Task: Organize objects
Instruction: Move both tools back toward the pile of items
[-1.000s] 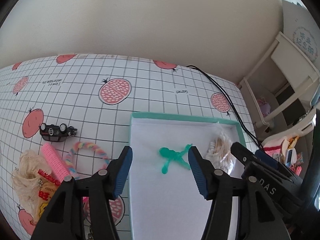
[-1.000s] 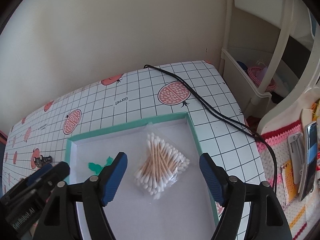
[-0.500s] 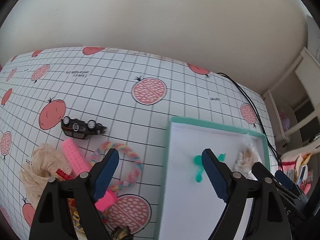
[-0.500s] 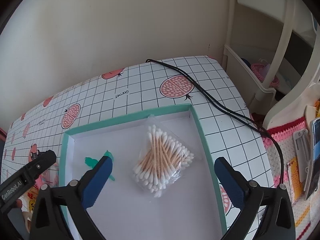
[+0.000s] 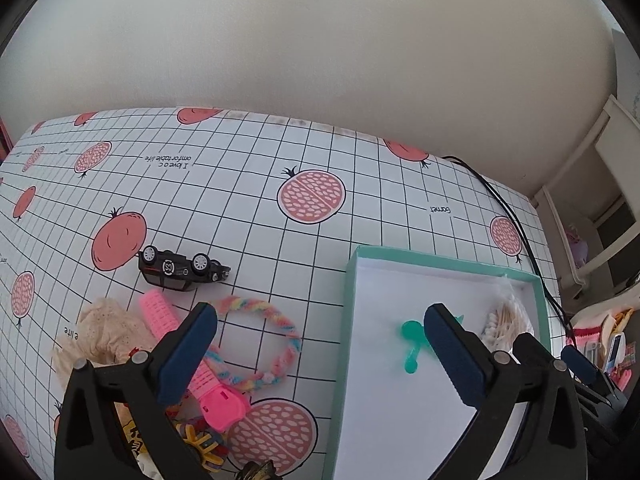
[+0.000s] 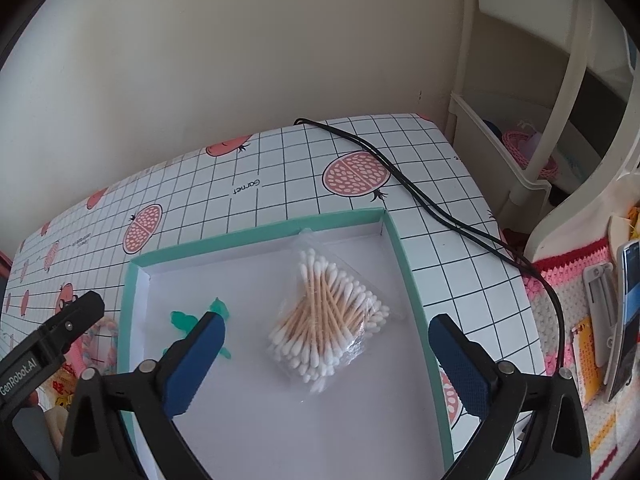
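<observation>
A white tray with a teal rim (image 5: 440, 261) lies on the right of the table. In it are a green plastic figure (image 5: 409, 340) and a bag of cotton swabs (image 6: 328, 320). Left of the tray lie an upturned black toy car (image 5: 182, 270), a pink hair roller (image 5: 160, 316), a rainbow braided ring (image 5: 260, 344), a cream lace cloth (image 5: 104, 336) and a pink clip (image 5: 222, 400). My left gripper (image 5: 322, 354) is open and empty, straddling the tray's left rim. My right gripper (image 6: 328, 362) hangs open and empty over the swabs, inside the tray (image 6: 256, 236).
A black cable (image 6: 420, 196) runs across the table's far right corner. Beyond the right edge are a white shelf unit (image 6: 516, 160) and a crochet mat (image 6: 560, 300) with a phone (image 6: 628, 312). More small items (image 5: 200, 444) lie under the left gripper. A wall stands behind.
My left gripper has swung left from over the green figure to the tray's left rim and its jaws stand wider. The right gripper's jaws have also widened over the swabs.
</observation>
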Motion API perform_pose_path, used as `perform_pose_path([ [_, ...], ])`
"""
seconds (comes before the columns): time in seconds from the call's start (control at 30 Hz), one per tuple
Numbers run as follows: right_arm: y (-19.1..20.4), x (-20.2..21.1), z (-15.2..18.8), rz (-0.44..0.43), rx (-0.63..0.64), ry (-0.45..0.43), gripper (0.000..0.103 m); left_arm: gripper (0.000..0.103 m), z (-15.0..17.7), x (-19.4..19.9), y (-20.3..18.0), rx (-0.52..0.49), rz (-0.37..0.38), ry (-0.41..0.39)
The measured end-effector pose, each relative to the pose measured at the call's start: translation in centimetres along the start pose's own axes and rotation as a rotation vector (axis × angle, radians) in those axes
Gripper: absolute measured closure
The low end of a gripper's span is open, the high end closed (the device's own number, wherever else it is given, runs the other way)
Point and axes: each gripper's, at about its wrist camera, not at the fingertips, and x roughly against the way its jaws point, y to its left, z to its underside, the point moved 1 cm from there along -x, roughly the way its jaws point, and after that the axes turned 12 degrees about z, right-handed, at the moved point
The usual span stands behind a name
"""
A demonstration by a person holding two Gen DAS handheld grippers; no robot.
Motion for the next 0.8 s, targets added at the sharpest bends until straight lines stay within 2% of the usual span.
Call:
perform_pose_path([
  [0.13, 0.0, 0.9, 0.0, 0.006, 0.002, -0.017, 0.000, 0.000, -0.3, 0.9, 0.3, 0.004, 0.001, -0.008],
  [0.47, 1.5, 6.3, 0.9, -0.066, 0.000, -0.079, 0.000, 0.000, -0.8, 5.8, 1.6, 0.015, -0.003, -0.052],
  [0.8, 4.0, 9.9, 3.8, -0.119, -0.009, -0.056, 0.000, 0.000, 1.3, 10.7, 4.6, 0.062, -0.024, -0.085],
])
